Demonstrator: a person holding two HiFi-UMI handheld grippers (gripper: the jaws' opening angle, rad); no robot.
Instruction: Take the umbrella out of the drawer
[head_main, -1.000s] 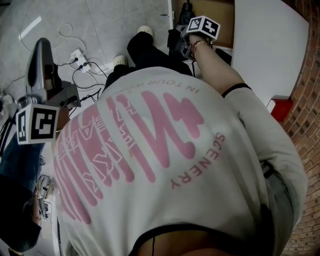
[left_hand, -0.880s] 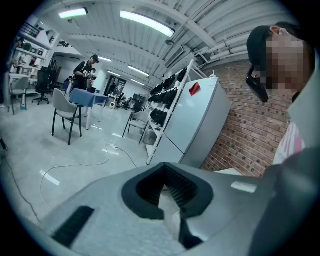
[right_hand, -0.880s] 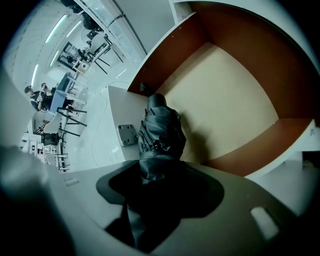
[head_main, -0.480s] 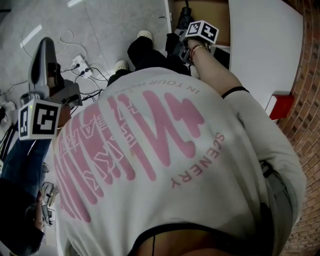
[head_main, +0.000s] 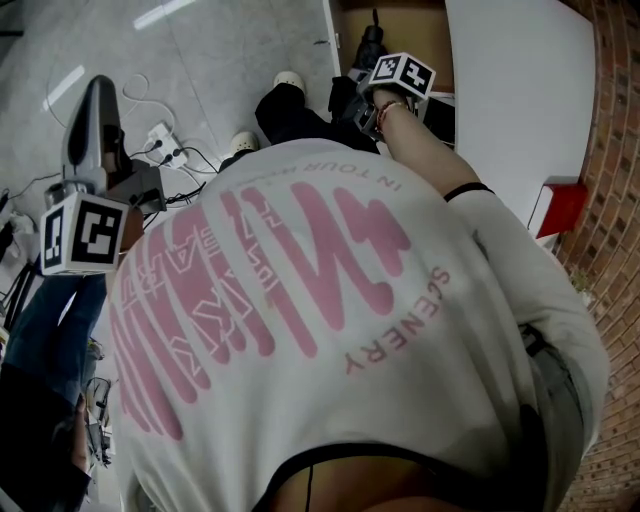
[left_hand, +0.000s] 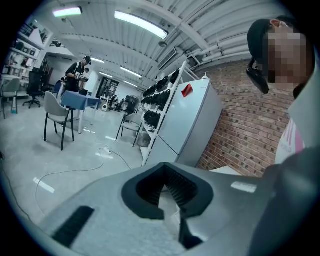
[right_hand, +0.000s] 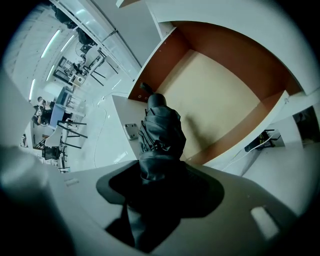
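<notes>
A folded black umbrella (right_hand: 161, 132) hangs handle-end down over the open drawer (right_hand: 220, 95), whose pale bottom and brown walls show below it. My right gripper (right_hand: 160, 172) is shut on the umbrella's upper end and points steeply down. In the head view that gripper (head_main: 375, 95), with its marker cube, is at the top above the drawer (head_main: 405, 30), and the umbrella (head_main: 370, 42) shows just past it. My left gripper (head_main: 90, 130) is held out at the left, away from the drawer. Its jaws (left_hand: 167, 187) stand together with nothing between them.
The person's back in a white printed shirt (head_main: 320, 320) fills most of the head view. Cables and a power strip (head_main: 160, 135) lie on the floor at the left. A white cabinet top (head_main: 520, 100), a red object (head_main: 560, 205) and a brick wall (head_main: 615, 150) are on the right.
My right gripper has lifted the umbrella a little higher above the drawer and rolled slightly. The left gripper has hardly moved.
</notes>
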